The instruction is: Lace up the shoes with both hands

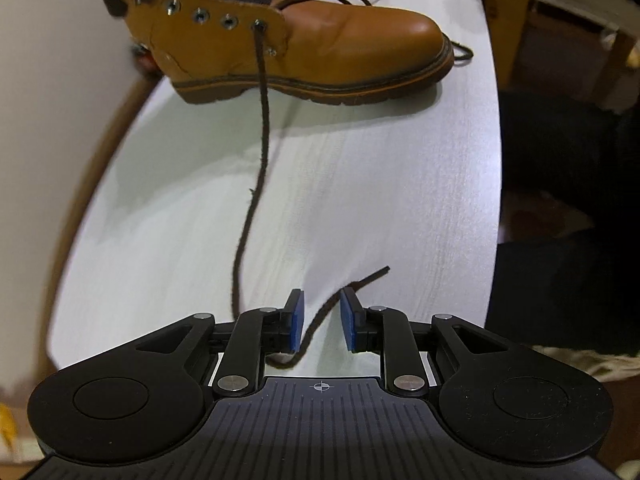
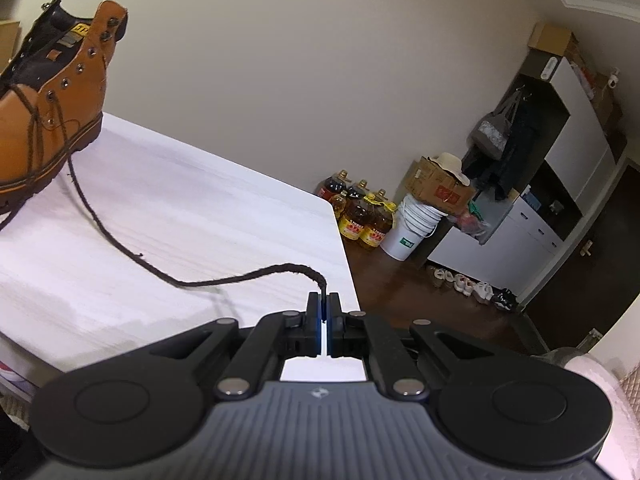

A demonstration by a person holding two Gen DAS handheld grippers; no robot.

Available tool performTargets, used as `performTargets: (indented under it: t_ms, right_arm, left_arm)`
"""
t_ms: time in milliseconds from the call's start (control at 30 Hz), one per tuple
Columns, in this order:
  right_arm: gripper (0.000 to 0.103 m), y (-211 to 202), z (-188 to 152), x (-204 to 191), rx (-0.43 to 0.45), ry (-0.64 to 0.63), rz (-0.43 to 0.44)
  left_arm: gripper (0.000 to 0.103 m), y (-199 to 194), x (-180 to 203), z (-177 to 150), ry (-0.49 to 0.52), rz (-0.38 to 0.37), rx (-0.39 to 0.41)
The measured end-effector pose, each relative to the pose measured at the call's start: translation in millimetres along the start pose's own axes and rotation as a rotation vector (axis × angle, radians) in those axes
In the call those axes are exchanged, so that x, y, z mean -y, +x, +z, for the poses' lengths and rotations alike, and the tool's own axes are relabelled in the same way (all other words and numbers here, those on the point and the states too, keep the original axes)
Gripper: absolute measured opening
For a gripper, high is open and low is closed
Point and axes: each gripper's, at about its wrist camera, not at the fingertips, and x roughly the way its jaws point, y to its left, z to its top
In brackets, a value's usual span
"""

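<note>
Your left tool (image 1: 320, 322) is hanging released over the white surface (image 1: 380, 184), pads apart, with the brown lace (image 1: 260, 152) lying loose between them. Your right tool (image 2: 324, 312) is pinching the lace's (image 2: 240, 276) other end. That tan boot (image 1: 320, 40) is sitting at twelve o'clock.

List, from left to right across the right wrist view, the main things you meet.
Tan boot on the white table → dark lace pinched in the right tongs → oil bottles → white bucket → dark shelving unit.
</note>
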Motion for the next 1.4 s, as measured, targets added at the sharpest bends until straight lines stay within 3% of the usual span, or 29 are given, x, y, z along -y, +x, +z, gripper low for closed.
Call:
performTargets:
  t_ms: [100, 267, 500, 700, 833, 933, 1000, 1033, 1100, 1133, 1233, 1400]
  right_arm:
    - [0.003, 0, 4, -6, 0.003, -0.009, 0.002]
    - [0.003, 0, 7, -16, 0.014, -0.018, 0.019]
    - [0.003, -7, 7, -24, 0.035, -0.018, 0.056]
    - [0.003, -22, 6, -21, 0.061, 0.05, 0.13]
    - [0.003, -35, 3, -12, 0.078, 0.098, 0.179]
    - [0.003, -50, 0, -4, 0.116, 0.105, 0.167]
    - [0.002, -64, -6, 11, 0.149, 0.121, 0.128]
    - [0.002, -69, -8, 18, 0.157, 0.128, 0.11]
    - [0.002, -79, -14, 31, 0.175, 0.143, 0.075]
    - [0.002, -82, -16, 36, 0.181, 0.149, 0.059]
    - [0.002, -103, -25, 66, 0.222, 0.184, -0.037]
    - [0.002, -138, -36, 116, 0.281, 0.257, -0.203]
  left_arm:
    - [0.004, -2, -8, -4, -0.024, -0.065, 0.0]
    - [0.002, -20, 14, -18, -0.013, -0.037, 0.049]
    - [0.003, -35, 73, -30, -0.064, -0.037, 0.206]
    - [0.002, -49, 84, -40, -0.192, 0.082, 0.288]
    - [0.002, -68, 90, -42, -0.267, 0.289, 0.277]
    - [0.002, -112, 86, -53, -0.346, 0.528, 0.262]
    - [0.002, -143, 81, -65, -0.404, 0.67, 0.244]
    - [0.002, -150, 80, -68, -0.418, 0.705, 0.242]
    - [0.002, -192, 75, -90, -0.505, 0.864, 0.231]
    - [0.002, -202, 74, -95, -0.528, 0.9, 0.229]
    - [0.002, -261, 78, -125, -0.623, 1.123, 0.205]
    - [0.002, -325, 102, -147, -0.681, 1.322, 0.229]
